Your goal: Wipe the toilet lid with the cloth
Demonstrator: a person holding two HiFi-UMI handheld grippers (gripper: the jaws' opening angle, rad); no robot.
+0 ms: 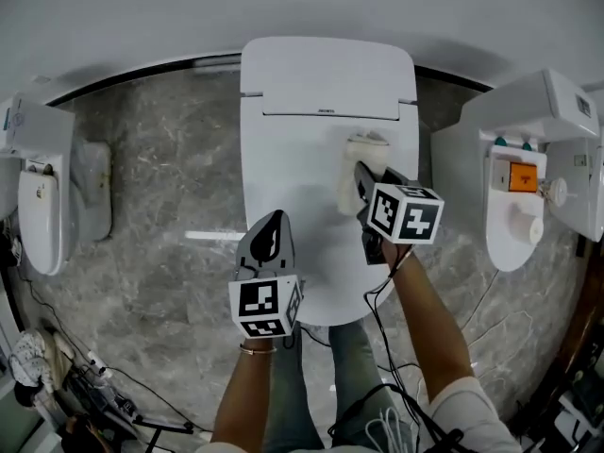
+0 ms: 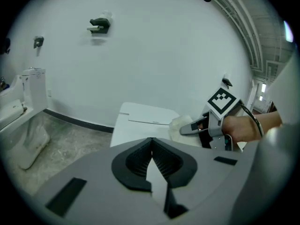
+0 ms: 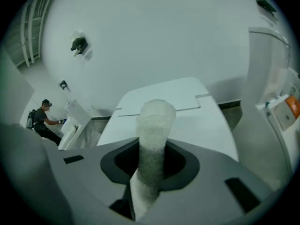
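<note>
1. Cloth [image 1: 350,189]: a pale, rolled cloth on the toilet lid [image 1: 293,130], close to the lid's right edge and just in front of the seam at its back. The right gripper [image 1: 361,172] holds it, and the free end reaches past the jaw tips toward the back edge.
2. In the right gripper view the cloth [image 3: 154,116] rises as a thick column between the two jaws of the right gripper [image 3: 151,149], which press on it from both sides. The toilet lid [image 3: 201,121] spreads out beyond it.
3. Left gripper [image 1: 272,223]: it is over the front left part of the lid, well apart from the cloth. In its own view the jaws of the left gripper [image 2: 151,142] meet with nothing between them. That view also shows the right gripper [image 2: 188,129] and the cloth [image 2: 177,123] to the right.
4. Hidden or unclear:
   - The part of the cloth held inside the jaws is covered.
   - Both grippers and the forearms mask the lid's front edge in the head view.
   - Whether the left gripper touches the lid cannot be told.
5. Open room: the lid's centre and left side are open white surface. Marbled floor [image 1: 160,159] flanks both long edges. A left toilet [image 1: 42,210] and a right toilet [image 1: 514,210] stand well apart from the lid. Cables [image 1: 396,413] trail by the front edge.
</note>
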